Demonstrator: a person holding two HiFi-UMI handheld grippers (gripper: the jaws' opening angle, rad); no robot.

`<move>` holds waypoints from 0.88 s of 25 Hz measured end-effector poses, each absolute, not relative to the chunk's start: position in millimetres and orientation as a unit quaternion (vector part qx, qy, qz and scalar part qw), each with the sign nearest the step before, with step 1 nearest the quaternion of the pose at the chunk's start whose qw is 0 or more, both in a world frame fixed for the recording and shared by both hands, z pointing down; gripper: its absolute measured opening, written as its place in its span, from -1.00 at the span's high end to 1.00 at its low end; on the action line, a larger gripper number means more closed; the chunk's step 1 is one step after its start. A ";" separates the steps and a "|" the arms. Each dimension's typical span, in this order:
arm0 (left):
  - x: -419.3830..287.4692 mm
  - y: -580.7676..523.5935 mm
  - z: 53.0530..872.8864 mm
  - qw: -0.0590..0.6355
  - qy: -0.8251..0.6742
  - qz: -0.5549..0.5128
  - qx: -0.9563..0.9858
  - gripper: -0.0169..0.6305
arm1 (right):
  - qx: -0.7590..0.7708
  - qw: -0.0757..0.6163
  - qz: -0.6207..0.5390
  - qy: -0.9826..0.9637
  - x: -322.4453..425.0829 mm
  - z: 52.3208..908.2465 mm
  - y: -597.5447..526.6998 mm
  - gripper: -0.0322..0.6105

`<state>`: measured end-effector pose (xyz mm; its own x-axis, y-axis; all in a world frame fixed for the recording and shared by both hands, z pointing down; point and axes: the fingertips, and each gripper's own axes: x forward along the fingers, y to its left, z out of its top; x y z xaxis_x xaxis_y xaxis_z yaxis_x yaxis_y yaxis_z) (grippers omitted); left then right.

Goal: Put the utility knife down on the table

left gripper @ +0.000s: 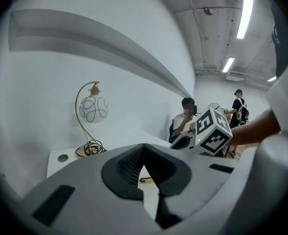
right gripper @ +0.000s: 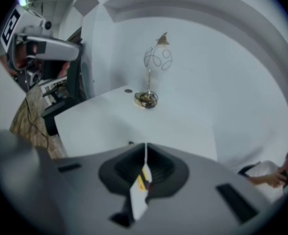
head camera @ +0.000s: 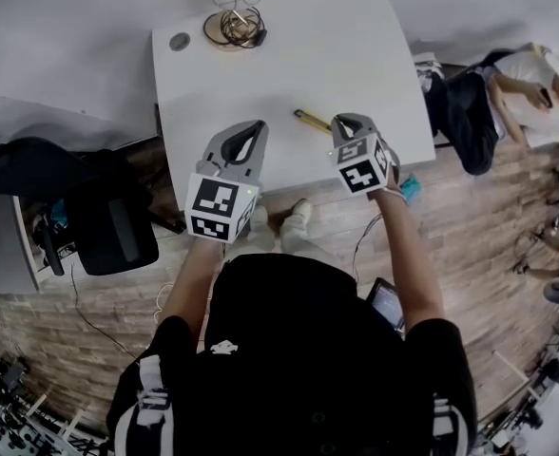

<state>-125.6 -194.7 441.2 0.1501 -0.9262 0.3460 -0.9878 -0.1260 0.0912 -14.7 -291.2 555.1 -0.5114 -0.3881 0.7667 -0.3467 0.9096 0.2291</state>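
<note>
The yellow utility knife (head camera: 311,120) lies low over the front of the white table (head camera: 356,55), pointing up-left from my right gripper (head camera: 338,122). That gripper's jaws are pressed together on the knife's near end. In the right gripper view a yellow strip of the knife (right gripper: 141,179) sits between the pads. I cannot tell whether the knife touches the tabletop. My left gripper (head camera: 254,126) hovers at the table's front edge, left of the knife, shut and empty. Through its gap the left gripper view shows the knife (left gripper: 146,179).
A wire-globe lamp (head camera: 234,22) with a coiled cable stands at the table's far side beside a round grommet (head camera: 180,41). A black chair (head camera: 113,226) stands left of the table. A seated person (head camera: 508,93) is at the right.
</note>
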 end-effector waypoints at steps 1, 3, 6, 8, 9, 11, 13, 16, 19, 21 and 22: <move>-126.7 -195.3 437.6 0.146 -0.644 0.102 0.744 0.90 | 0.216 0.437 -0.021 -0.873 -15.9 547.3 -291.3 0.79; -129.1 -195.3 430.1 0.137 -0.645 0.102 0.745 0.90 | 0.223 0.416 -0.020 -0.881 -19.5 530.1 -290.0 0.79; -132.6 -193.2 417.5 0.123 -0.646 0.100 0.746 0.90 | 0.232 0.384 -0.018 -0.894 -24.2 503.5 -285.9 0.79; -134.7 -192.0 408.6 0.113 -0.647 0.097 0.747 0.90 | 0.240 0.364 -0.020 -0.900 -26.2 486.0 -283.9 0.79; -135.5 -192.0 403.9 0.108 -0.648 0.097 0.748 0.90 | 0.245 0.354 -0.021 -0.902 -26.9 477.1 -283.4 0.79; -136.2 -193.3 394.1 0.095 -0.647 0.095 0.750 0.90 | 0.255 0.333 -0.024 -0.907 -27.2 460.0 -283.1 0.79; -134.9 -194.6 385.1 0.084 -0.647 0.093 0.752 0.90 | 0.264 0.314 -0.026 -0.911 -25.5 445.1 -282.3 0.79; -132.1 -196.6 372.3 0.070 -0.646 0.090 0.755 0.90 | 0.276 0.291 -0.033 -0.915 -22.2 423.9 -281.5 0.79; -129.3 -198.1 357.4 0.052 -0.644 0.089 0.758 0.90 | 0.288 0.268 -0.041 -0.918 -18.9 401.8 -280.0 0.79; -125.8 -196.7 346.5 0.042 -0.645 0.087 0.758 0.90 | 0.295 0.253 -0.046 -0.920 -14.9 386.2 -276.5 0.79; -124.3 -196.3 340.7 0.037 -0.645 0.086 0.759 0.90 | 0.299 0.244 -0.048 -0.921 -13.2 378.1 -275.2 0.79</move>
<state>-124.3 -196.3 340.7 0.1541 -0.9719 0.1778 -0.9846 -0.1660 -0.0540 -13.2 -275.2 378.1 -0.7017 -0.5743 0.4217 -0.5273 0.8166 0.2347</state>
